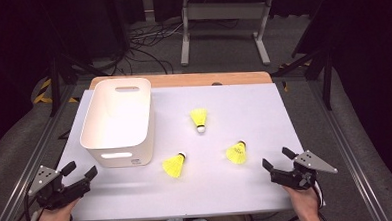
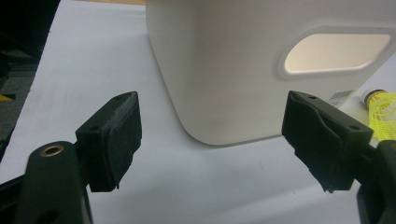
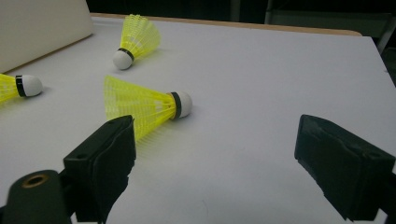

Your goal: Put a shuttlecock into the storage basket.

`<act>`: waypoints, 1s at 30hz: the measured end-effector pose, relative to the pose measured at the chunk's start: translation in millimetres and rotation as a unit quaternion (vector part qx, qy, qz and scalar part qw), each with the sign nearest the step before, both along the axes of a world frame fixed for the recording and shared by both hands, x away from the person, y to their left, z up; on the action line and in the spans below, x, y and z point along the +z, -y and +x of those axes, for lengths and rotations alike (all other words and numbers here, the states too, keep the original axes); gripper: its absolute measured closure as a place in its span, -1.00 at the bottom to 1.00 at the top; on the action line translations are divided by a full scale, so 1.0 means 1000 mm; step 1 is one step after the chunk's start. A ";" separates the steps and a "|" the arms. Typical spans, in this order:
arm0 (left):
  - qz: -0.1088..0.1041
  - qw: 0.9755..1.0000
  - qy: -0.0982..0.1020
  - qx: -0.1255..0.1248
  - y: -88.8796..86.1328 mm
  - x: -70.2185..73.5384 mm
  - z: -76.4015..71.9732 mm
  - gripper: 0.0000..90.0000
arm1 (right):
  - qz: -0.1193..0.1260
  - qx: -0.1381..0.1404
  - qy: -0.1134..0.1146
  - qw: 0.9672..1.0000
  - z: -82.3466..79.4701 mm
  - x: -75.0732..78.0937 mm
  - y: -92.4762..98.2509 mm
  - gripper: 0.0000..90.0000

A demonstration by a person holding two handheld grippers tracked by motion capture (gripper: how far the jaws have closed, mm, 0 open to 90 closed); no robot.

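Resting at the near corners of the white worktop (image 1: 243, 96), both grippers are free of any load. The left gripper (image 1: 79, 170) sits at the near left, its fingers (image 2: 112, 140) spread wide with nothing between them; just ahead of it stands the white plastic bin (image 1: 118, 121), whose rounded corner and handle cutout fill much of the left gripper view. The right gripper (image 1: 275, 158) sits at the near right, fingers (image 3: 105, 161) likewise spread and bare.

Three yellow shuttlecocks lie on their sides on the open worktop, all outside the bin. The nearest shuttlecock (image 1: 237, 152) lies just ahead and to the left of the right gripper, and in the right gripper view its skirt is just beyond the left finger, with its white cork pointing away to the right. A second shuttlecock (image 1: 175, 165) lies near the bin's near right corner, between the two grippers. The third shuttlecock (image 1: 199, 119) lies farther back, near the middle, cork toward the person.

From the high view the bin's inside looks bare, and nothing lies between either gripper and the shuttlecocks.
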State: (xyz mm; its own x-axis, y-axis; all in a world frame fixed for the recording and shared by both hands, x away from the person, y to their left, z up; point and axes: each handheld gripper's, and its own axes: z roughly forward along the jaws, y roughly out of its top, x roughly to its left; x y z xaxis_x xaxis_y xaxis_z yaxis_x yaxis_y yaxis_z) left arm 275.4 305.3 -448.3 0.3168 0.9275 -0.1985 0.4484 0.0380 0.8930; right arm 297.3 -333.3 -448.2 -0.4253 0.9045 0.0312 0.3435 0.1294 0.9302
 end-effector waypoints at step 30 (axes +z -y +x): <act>-0.003 0.999 -0.040 0.000 0.005 -0.001 -0.004 -0.53 | -0.015 0.010 -0.012 1.000 -0.001 -0.001 -0.005 -0.70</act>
